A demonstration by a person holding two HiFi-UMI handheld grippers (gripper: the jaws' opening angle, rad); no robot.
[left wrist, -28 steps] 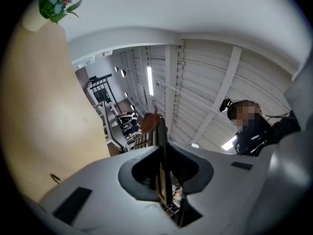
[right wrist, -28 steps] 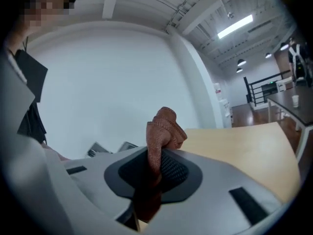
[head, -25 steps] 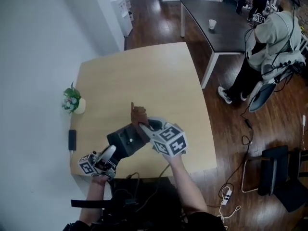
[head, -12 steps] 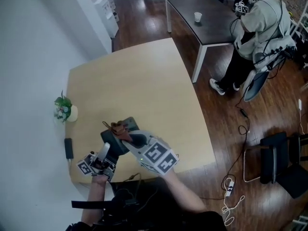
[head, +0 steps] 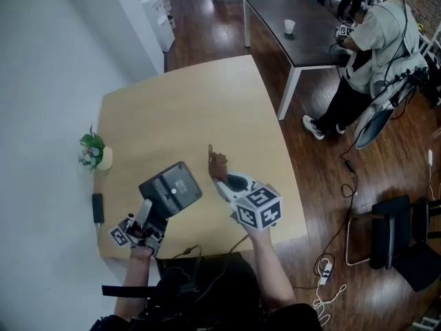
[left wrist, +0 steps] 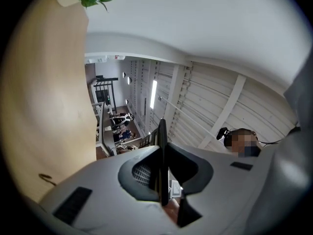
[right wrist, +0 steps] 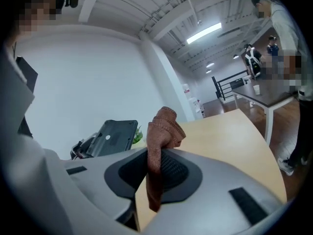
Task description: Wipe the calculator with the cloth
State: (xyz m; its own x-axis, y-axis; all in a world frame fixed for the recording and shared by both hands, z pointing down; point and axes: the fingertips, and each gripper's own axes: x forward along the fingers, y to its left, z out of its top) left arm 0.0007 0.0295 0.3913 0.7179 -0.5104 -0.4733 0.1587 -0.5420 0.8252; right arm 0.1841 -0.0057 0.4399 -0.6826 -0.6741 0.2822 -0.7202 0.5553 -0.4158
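The dark grey calculator (head: 171, 188) is lifted off the wooden table (head: 193, 109) and tilted, with my left gripper (head: 148, 216) shut on its near edge. In the left gripper view it appears only as a thin dark edge (left wrist: 162, 141) pinched between the jaws of that gripper (left wrist: 161, 180). My right gripper (head: 222, 178) is shut on a brown cloth (head: 216, 163), which sticks up from its jaws to the right of the calculator and apart from it. The right gripper view shows the cloth (right wrist: 164, 126) bunched in the gripper (right wrist: 155, 168), and the calculator (right wrist: 115, 136) farther off at the left.
A small potted plant (head: 93, 150) and a flat black object (head: 97, 207) sit at the table's left edge. To the right of the table a person (head: 372, 54) stands on the wooden floor by a dark table (head: 310, 40) with a white cup (head: 289, 26). A cable lies at the near edge.
The cloth in my right gripper lay against the calculator half a second ago; it has since swung away to the right. The left gripper has raised and tilted the calculator.
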